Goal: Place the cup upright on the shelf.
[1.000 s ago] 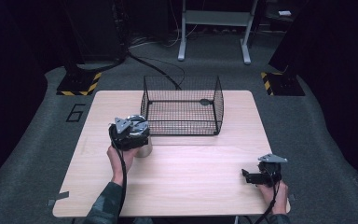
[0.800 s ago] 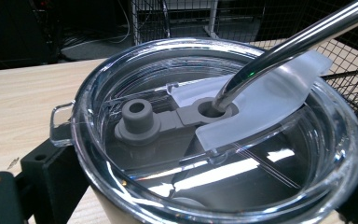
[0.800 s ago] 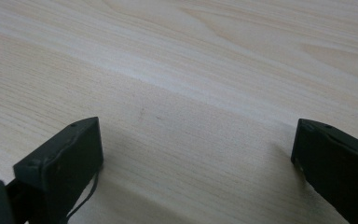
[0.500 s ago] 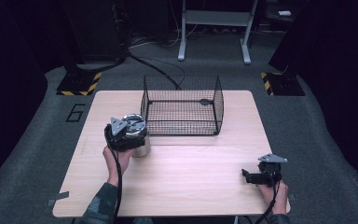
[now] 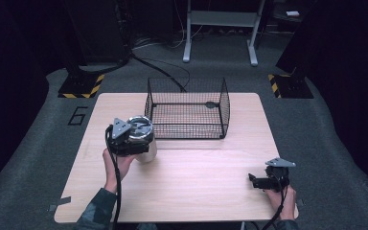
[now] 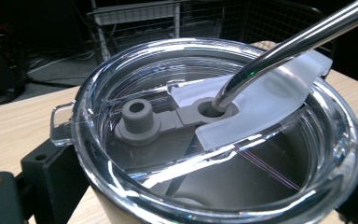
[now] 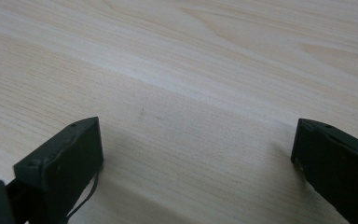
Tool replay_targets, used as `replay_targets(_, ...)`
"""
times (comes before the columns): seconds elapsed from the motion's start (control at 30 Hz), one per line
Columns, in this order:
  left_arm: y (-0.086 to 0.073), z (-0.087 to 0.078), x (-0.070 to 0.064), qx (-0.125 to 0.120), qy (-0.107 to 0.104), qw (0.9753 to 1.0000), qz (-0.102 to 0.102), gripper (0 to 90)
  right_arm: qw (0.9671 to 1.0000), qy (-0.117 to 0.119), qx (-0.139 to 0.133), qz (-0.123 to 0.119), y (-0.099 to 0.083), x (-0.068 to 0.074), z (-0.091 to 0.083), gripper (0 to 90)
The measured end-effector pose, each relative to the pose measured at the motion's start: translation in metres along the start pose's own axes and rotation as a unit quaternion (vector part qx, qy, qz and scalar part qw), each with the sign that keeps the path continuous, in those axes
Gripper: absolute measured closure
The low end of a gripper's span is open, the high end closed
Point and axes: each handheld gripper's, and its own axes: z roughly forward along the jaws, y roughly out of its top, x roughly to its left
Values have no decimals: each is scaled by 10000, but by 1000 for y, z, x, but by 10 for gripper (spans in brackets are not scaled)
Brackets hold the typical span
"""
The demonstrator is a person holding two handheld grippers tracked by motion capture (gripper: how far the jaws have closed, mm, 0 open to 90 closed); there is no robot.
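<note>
A steel tumbler (image 5: 143,139) with a clear lid (image 6: 214,135) and a metal straw (image 6: 298,42) is near the table's left side, just left of the wire basket (image 5: 187,122). My left gripper (image 5: 135,143) is shut on its body, a black jaw on either side below the lid. I cannot tell whether the tumbler's base touches the table. Near the front right corner, my right gripper (image 5: 253,182) lies low over the wood, pointing left. In the right gripper view, the right gripper (image 7: 196,154) is open, with bare wood between the jaws.
The black wire basket (image 6: 168,23) stands open-topped at the middle back of the light wooden table (image 5: 201,182). Dark floor, cables, metal stand legs and yellow-black striped bases lie beyond the table's far edge.
My left gripper has shifted the tumbler slightly to the left and a little away from the front edge. The right gripper has stayed where it was.
</note>
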Motion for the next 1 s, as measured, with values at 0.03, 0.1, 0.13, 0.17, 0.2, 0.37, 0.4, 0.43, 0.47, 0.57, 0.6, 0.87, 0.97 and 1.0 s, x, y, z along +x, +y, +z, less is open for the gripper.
replay_targets(0.03, 2, 0, -1, 16, -46, 10000, 1, 37, 10000, 1, 2, 0, 0, 0, 0, 16)
replay_targets(0.1, 6, -1, -3, 6, -117, 9999, 23, 37, 10000, 1, 1, 1, 0, 0, 0, 16)
replay_targets(0.13, 8, -1, -3, 5, -159, 9999, 65, 37, 10000, 1, 2, 0, 0, 0, 0, 16)
replay_targets(0.17, 8, -1, -3, 5, -159, 9999, 65, 37, 10000, 3, 4, 2, 0, 0, 0, 16)
replay_targets(0.2, 11, -3, -5, -31, -202, 9998, 68, 37, 10000, 2, 2, 1, 0, 0, 0, 16)
replay_targets(0.37, 20, -5, -6, -59, -306, 9995, 81, 37, 10000, 2, 3, 0, 0, 0, 0, 16)
replay_targets(0.4, 24, -7, -8, -58, -357, 9993, 116, 37, 10000, 2, 3, 1, 0, 0, 0, 16)
replay_targets(0.43, 24, -7, -8, -58, -357, 9993, 116, 37, 10000, 2, 3, 1, 0, 0, 0, 16)
replay_targets(0.47, 28, -7, -10, -61, -398, 9991, 155, 37, 10000, 2, 3, 2, 0, 0, 0, 16)
replay_targets(0.57, 32, -8, -10, -62, -473, 9987, 164, 37, 10000, 3, 3, 1, 0, 0, 0, 16)
replay_targets(0.6, 36, -8, -11, -74, -529, 9985, 154, 37, 10000, 3, 4, 3, 0, 0, 0, 16)
replay_targets(0.87, 57, -8, -17, -159, -723, 9970, 221, 37, 10000, 3, 2, 2, 0, 0, 0, 16)
replay_targets(0.97, 62, -6, -19, -175, -743, 9968, 235, 37, 10000, 2, 1, 3, 0, 0, 0, 16)
replay_targets(1.0, 65, -5, -20, -167, -761, 9966, 260, 37, 10000, 2, 2, 3, 0, 0, 0, 16)
